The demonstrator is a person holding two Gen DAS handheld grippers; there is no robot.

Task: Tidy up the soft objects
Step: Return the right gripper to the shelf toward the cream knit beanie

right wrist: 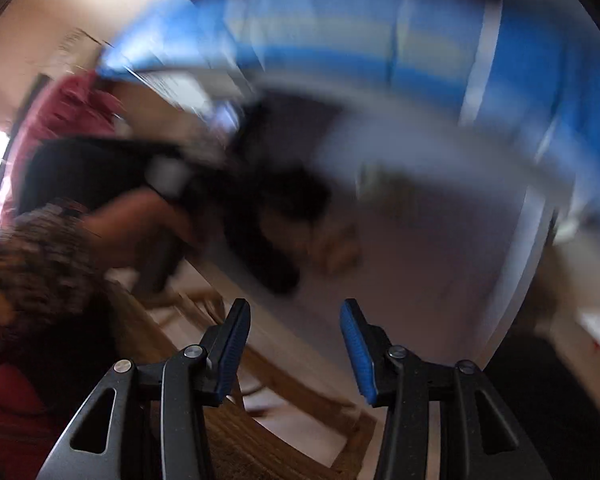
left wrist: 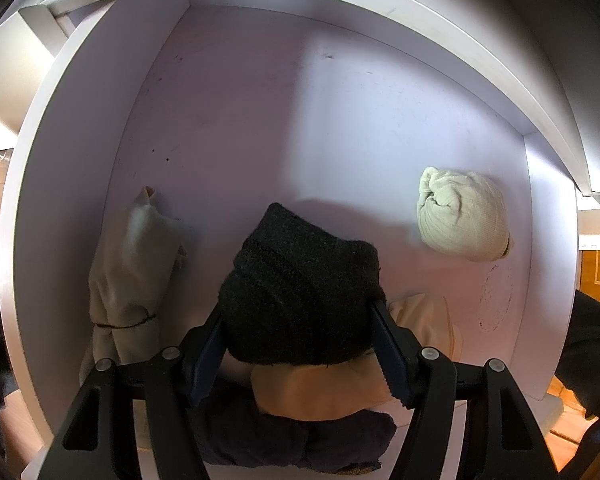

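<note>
Left gripper [left wrist: 300, 320]: clamped on black sock [left wrist: 296, 280]
Right gripper [right wrist: 296, 344]: partly open, empty
Drawer [left wrist: 260, 120]: cream sock [left wrist: 459, 216]
Writing: none readable

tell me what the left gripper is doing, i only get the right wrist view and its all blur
Observer: The left gripper is clamped on a black knit bundle inside a white drawer.
Operator: anything else in there
Observer: A pale green balled pair lies apart on the right, a cream bundle on the left.
Operator: whats under the black one
Observer: A tan piece and a dark navy piece, both close to the camera.
</note>
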